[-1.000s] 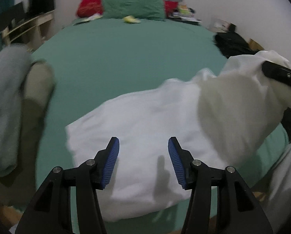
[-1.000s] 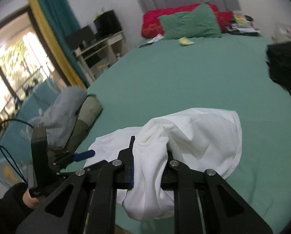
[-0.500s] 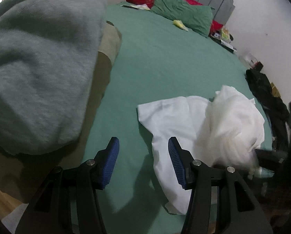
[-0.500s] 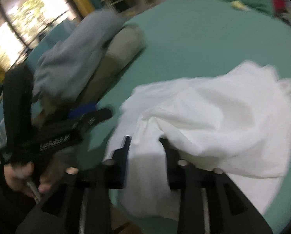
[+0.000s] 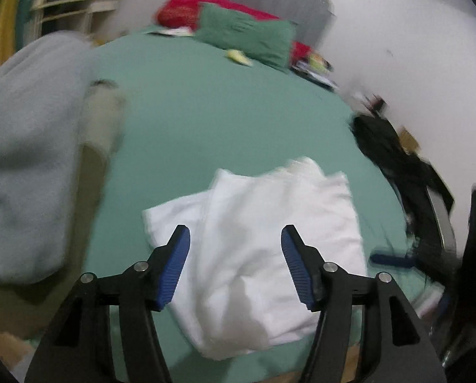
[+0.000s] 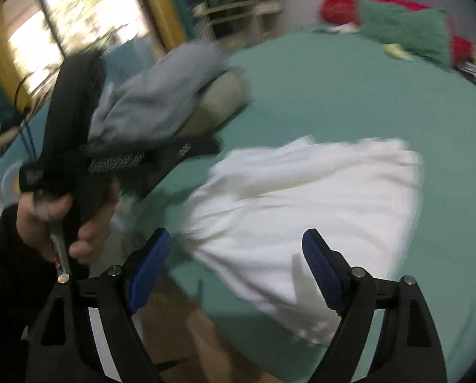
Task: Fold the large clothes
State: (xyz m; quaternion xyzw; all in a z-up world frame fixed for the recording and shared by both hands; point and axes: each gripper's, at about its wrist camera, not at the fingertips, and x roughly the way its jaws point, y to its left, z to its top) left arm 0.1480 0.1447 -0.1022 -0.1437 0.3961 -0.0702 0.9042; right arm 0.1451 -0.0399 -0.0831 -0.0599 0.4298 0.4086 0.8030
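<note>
White garment (image 5: pixel 269 242) lying on my green bed (image 5: pixel 225 121).
My left gripper (image 5: pixel 235 268) and right gripper (image 6: pixel 236 271) have just spread wider, both hovering empty above the cloth.

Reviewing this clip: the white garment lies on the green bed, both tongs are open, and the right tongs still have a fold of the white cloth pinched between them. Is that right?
Not quite. The right tongs pinch nothing: their jaws have just been opening and stand wide, apart from the cloth, as the right wrist view shows. The white garment does lie on the green bed, and the left tongs are open too.
</note>
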